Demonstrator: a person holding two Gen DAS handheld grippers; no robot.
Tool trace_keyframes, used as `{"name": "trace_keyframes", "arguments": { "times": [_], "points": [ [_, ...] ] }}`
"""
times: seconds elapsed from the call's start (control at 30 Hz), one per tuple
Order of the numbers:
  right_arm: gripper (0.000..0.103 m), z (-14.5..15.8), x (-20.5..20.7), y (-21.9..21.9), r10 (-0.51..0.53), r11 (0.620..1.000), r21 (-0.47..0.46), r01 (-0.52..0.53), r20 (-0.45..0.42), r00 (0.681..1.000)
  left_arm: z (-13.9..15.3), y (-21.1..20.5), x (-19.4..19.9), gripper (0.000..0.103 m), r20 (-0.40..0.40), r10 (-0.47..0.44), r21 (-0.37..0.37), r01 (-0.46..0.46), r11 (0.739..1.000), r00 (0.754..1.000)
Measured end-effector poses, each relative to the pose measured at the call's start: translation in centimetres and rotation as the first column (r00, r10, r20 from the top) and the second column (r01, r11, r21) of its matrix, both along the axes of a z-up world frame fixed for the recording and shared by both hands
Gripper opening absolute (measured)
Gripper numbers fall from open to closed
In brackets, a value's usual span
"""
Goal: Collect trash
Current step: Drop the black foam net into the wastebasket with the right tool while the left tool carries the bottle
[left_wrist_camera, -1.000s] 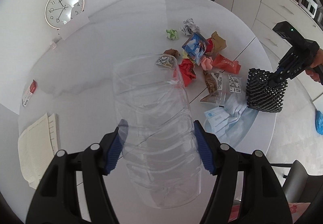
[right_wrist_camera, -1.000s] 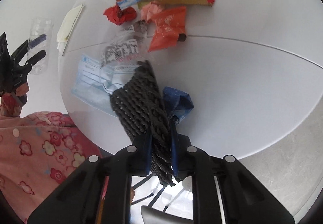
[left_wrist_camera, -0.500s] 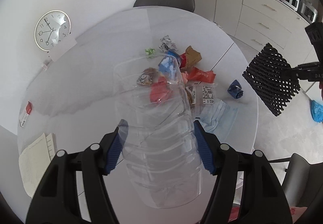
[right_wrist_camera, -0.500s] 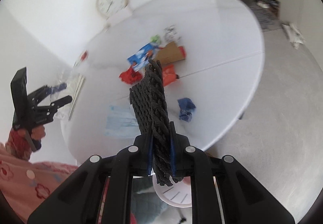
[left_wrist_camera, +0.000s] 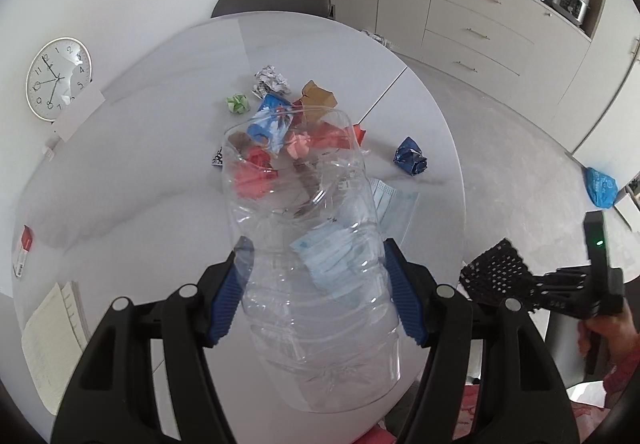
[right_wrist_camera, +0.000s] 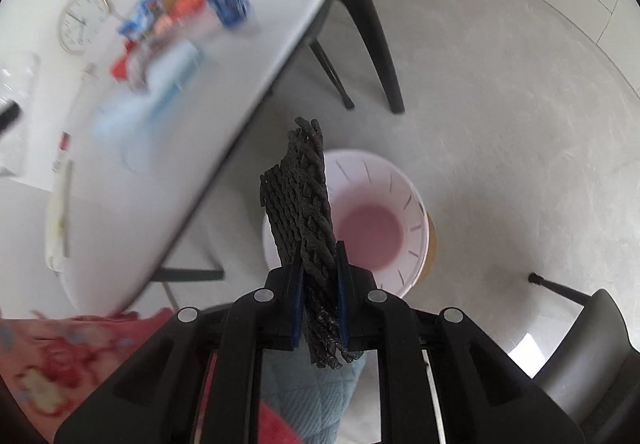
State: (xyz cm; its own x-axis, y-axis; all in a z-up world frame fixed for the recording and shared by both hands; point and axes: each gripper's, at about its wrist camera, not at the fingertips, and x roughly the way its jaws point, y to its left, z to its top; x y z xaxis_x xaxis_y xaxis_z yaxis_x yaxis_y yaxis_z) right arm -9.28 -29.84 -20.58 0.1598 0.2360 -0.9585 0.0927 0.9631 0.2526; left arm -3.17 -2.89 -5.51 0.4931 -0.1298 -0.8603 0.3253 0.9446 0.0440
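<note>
In the left wrist view, the left tool [left_wrist_camera: 316,296] fills the bottom of the frame, its two blue-padded fingers [left_wrist_camera: 224,300] clamped on the sides of a crumpled clear plastic bottle [left_wrist_camera: 312,244] that rises through the centre of the frame. Behind and partly seen through the bottle, a round white bench [left_wrist_camera: 120,164] carries a cluster of trash near the middle of the frame: a crumpled silver wrapper [left_wrist_camera: 271,81], a small green paper ball [left_wrist_camera: 237,104], a brown paper scrap [left_wrist_camera: 318,97], a blue printed packet [left_wrist_camera: 272,120], red and pink crumpled pieces, a dark blue crumpled wrapper [left_wrist_camera: 410,161] to the right, and a pale blue face mask [left_wrist_camera: 390,200] just below it. A round wall clock [left_wrist_camera: 58,79] leans at the left edge.

At the lower right of that frame, the right tool [left_wrist_camera: 536,284], held in a person's hand [left_wrist_camera: 608,332], grips a black mesh net [left_wrist_camera: 496,276] off the bench's edge.

In the right wrist view, the right tool [right_wrist_camera: 319,308] at bottom centre is pressed together on the folded black mesh net [right_wrist_camera: 304,204], which stands up through the middle of the frame. Directly behind it on the grey floor sits a pink waste bin [right_wrist_camera: 400,228], its opening facing the camera. The bench appears blurred in the upper left.
</note>
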Motion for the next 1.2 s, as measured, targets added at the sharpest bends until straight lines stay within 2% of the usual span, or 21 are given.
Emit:
{"name": "trace_keyframes", "arguments": {
  "times": [0.13, 0.2, 0.23, 0.27, 0.33, 0.4, 0.5, 0.6, 0.73, 0.87, 1.0, 1.07, 1.2],
  "points": [
    [0.017, -5.2, 0.9, 1.2, -0.016, 1.0, -0.015, 0.015, -0.054, 0.998, -0.1, -0.1, -0.3, 0.064, -0.002, -0.013, 0.003, 0.013, 1.0, 1.0],
    [0.033, -7.7, 1.5, 1.6, -0.03, 0.999, -0.02, 0.028, -0.086, 0.996, -0.1, -0.1, -0.6, 0.064, -0.002, -0.019, 0.008, 0.019, 1.0, 1.0],
    [0.05, -9.0, 1.8, 1.7, -0.04, 0.999, -0.034, 0.036, -0.109, 0.993, -0.1, -0.1, -0.6, 0.064, -0.002, -0.021, 0.01, 0.021, 1.0, 1.0],
    [0.06, -9.6, 1.9, 1.5, -0.043, 0.998, -0.05, 0.038, -0.116, 0.992, -0.1, -0.1, -0.7, 0.064, -0.004, -0.026, 0.013, 0.026, 1.0, 1.0],
    [0.068, -10.8, 1.6, 1.4, -0.043, 0.997, -0.063, 0.034, -0.138, 0.99, -0.1, -0.4, -1.1, 0.064, -0.003, -0.039, 0.019, 0.039, 0.999, 0.999],
    [0.068, -10.9, 1.7, 1.3, -0.052, 0.996, -0.082, 0.041, -0.139, 0.989, -0.1, -0.6, -1.3, 0.064, 0.0, -0.051, 0.024, 0.051, 0.998, 0.999],
    [0.071, -9.1, 0.5, 0.2, -0.06, 0.995, -0.082, 0.053, -0.092, 0.994, -0.1, -0.8, -1.6, 0.064, -0.003, -0.057, 0.021, 0.057, 0.998, 0.998],
    [0.076, -5.5, -0.1, -0.4, -0.058, 0.993, -0.105, 0.056, -0.014, 0.998, -0.3, -1.0, -1.9, 0.064, -0.017, -0.074, 0.006, 0.075, 0.997, 0.997],
    [0.087, -0.5, -0.2, -1.6, -0.081, 0.984, -0.151, 0.094, 0.091, 0.993, -0.2, -3.0, -2.8, 0.064, -0.028, -0.163, -0.025, 0.163, 0.986, 0.986],
    [0.089, 3.9, -0.7, -3.6, -0.112, 0.976, -0.164, 0.142, 0.177, 0.978, -0.6, -7.5, -4.7, 0.064, -0.049, -0.325, -0.07, 0.322, 0.944, 0.944],
    [0.091, 6.4, -1.7, -5.7, -0.147, 0.967, -0.172, 0.188, 0.228, 0.963, -2.9, -13.0, -6.5, 0.064, -0.095, -0.467, -0.077, 0.461, 0.884, 0.879],
    [0.091, 7.6, -2.5, -6.9, -0.164, 0.963, -0.173, 0.208, 0.24, 0.957, -4.8, -15.5, -6.9, 0.064, -0.129, -0.503, -0.052, 0.5, 0.864, 0.855],
    [0.091, 8.4, -3.8, -8.6, -0.182, 0.958, -0.175, 0.226, 0.235, 0.955, -8.7, -18.7, -6.8, 0.064, -0.215, -0.525, -0.034, 0.531, 0.846, 0.823]
  ]
}}
